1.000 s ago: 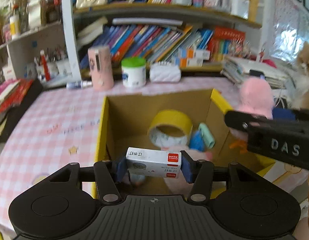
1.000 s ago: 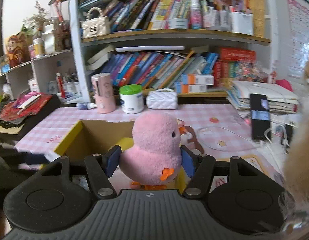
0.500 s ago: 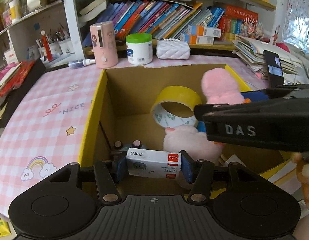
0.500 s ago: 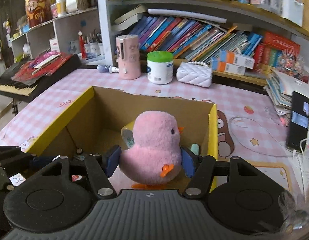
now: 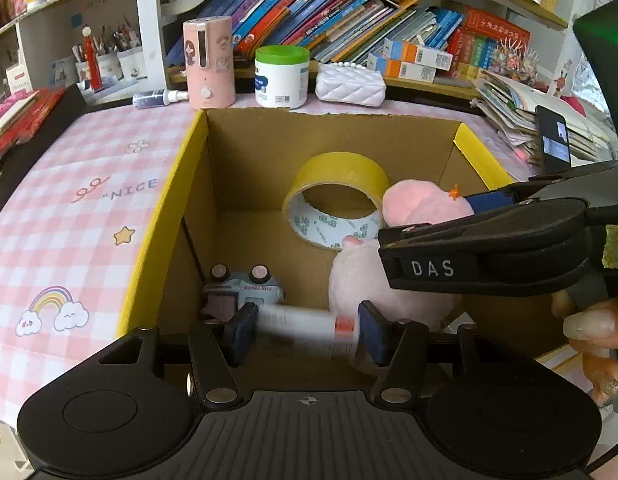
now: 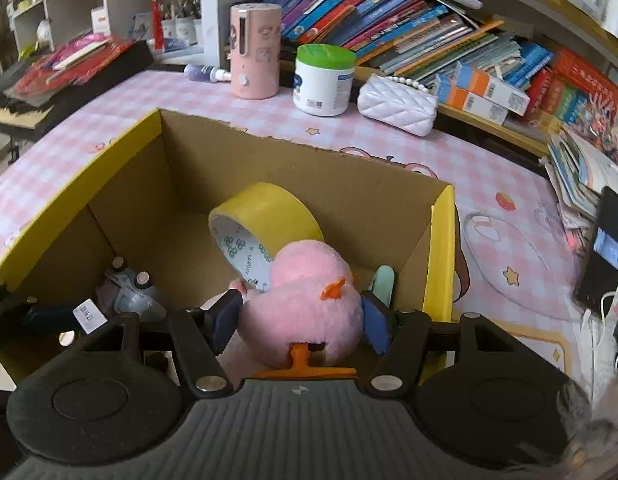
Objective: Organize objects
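An open cardboard box with yellow flaps (image 5: 165,208) (image 6: 441,248) stands on the pink checked table. Inside lie a yellow tape roll (image 5: 337,200) (image 6: 261,232), a toy truck on its back (image 5: 245,288) (image 6: 129,292), a pale pink plush (image 5: 373,284) and a mint-green piece (image 6: 383,284). My left gripper (image 5: 305,328) is over the box's near side; a small white box with a red label (image 5: 301,328) (image 6: 89,314) shows blurred between its pads. My right gripper (image 6: 299,318) is shut on a pink plush chick (image 6: 305,300) (image 5: 421,208), tipped forward low in the box's right side.
Behind the box stand a pink dispenser (image 5: 209,64), a white jar with a green lid (image 5: 281,76) and a white quilted purse (image 5: 351,86). Bookshelves fill the back. A phone (image 5: 553,140) lies on papers at the right. A black keyboard (image 6: 49,92) sits far left.
Both grippers have come down into the box. The chick has tipped forward and lower. The white box, sharp between the left pads before, is now blurred and the pads stand wider.
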The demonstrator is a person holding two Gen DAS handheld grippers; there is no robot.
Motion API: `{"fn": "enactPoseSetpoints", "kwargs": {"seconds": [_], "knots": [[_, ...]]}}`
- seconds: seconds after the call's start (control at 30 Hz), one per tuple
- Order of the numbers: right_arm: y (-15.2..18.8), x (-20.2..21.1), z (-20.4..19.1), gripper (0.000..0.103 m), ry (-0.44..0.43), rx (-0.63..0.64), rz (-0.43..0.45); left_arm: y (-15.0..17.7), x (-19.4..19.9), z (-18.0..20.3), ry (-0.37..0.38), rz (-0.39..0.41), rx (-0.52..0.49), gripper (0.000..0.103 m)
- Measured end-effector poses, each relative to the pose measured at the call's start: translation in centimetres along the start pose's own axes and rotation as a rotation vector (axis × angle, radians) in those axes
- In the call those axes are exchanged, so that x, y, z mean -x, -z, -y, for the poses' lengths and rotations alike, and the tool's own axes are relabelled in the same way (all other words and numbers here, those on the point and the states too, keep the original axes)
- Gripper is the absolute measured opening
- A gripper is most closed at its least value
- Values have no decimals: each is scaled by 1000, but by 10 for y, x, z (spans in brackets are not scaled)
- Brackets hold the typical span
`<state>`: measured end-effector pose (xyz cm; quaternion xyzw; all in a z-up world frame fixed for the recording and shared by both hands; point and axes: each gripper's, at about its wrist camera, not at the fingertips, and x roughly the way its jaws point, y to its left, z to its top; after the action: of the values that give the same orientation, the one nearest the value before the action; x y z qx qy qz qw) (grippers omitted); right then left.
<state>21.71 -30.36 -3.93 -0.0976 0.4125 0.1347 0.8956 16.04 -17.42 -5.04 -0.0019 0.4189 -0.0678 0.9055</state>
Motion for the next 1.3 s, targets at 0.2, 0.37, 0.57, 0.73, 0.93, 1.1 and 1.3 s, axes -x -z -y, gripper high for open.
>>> {"fn": "enactPoseSetpoints", "kwargs": {"seconds": [0.2, 0.37, 0.57, 0.73, 0.93, 1.1, 1.3], "knots": [[1, -3, -2, 62, 5, 30, -1, 2, 2, -1, 13, 14, 9, 55], [1, -1, -1, 69, -1, 12, 3, 5, 15, 0, 41, 50, 8, 67], [4, 24, -3, 73, 9, -35, 73, 10, 38, -8, 73, 115, 15, 71], [10, 57, -6, 73, 31, -135, 158, 16, 61, -28, 84, 163, 63, 79], [20, 99, -29, 71, 75, -194, 258, 28, 88, -52, 124, 184, 103, 80], [33, 131, -54, 71, 126, -220, 329, 41, 117, -70, 103, 224, 119, 81], [54, 161, -84, 75, 182, -284, 369, 61, 137, -98, -128, 252, 168, 89]]}}
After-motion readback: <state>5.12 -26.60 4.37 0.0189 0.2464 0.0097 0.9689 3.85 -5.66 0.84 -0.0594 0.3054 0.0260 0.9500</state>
